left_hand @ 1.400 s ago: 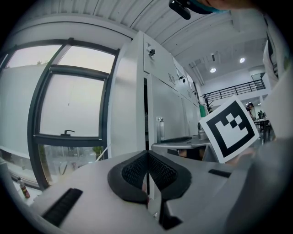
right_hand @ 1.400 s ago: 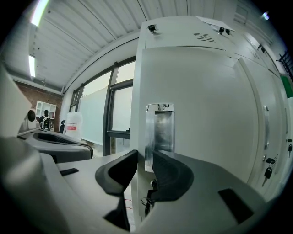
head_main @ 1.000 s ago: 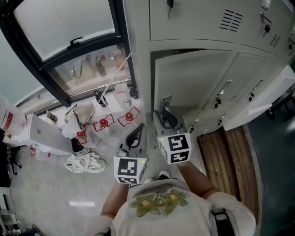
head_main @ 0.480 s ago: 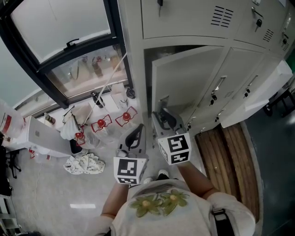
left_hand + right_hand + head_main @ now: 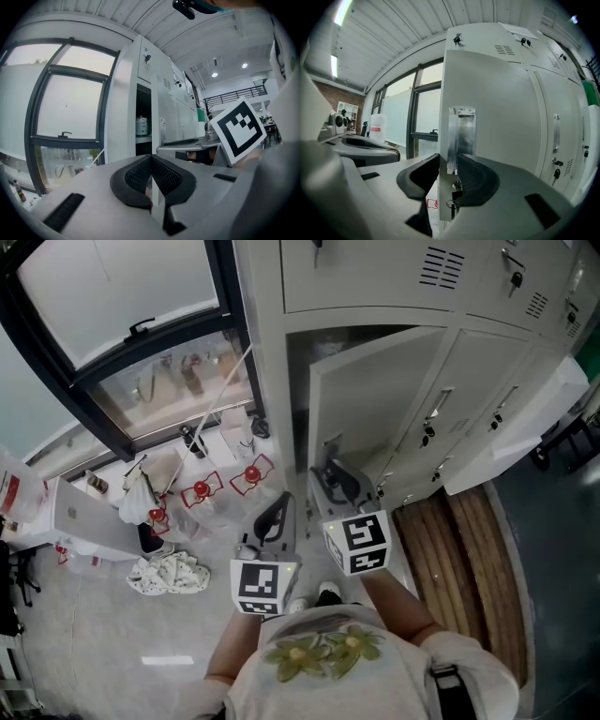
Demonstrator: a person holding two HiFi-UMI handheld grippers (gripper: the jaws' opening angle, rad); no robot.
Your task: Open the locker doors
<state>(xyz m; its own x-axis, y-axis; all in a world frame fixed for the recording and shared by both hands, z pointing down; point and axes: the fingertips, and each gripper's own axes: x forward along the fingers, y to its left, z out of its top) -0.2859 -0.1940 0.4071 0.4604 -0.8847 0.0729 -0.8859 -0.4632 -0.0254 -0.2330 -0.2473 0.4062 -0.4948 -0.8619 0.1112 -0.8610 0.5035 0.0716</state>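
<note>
One pale grey metal locker door hangs ajar; the neighbouring doors are closed. The right tongs, just widening, loosely straddle its edge; the left tongs are pressed together, empty.

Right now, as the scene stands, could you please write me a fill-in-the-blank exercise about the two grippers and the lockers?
1. The left gripper has its jaws pressed ____, with nothing between them.
2. The edge of a locker door stands between the jaws of the ____ gripper.
3. In the head view, this door already hangs partly ____.

Missing words: together; right; open.

Note: the right gripper has just been opening its jaws, with the door's edge between them.
</note>
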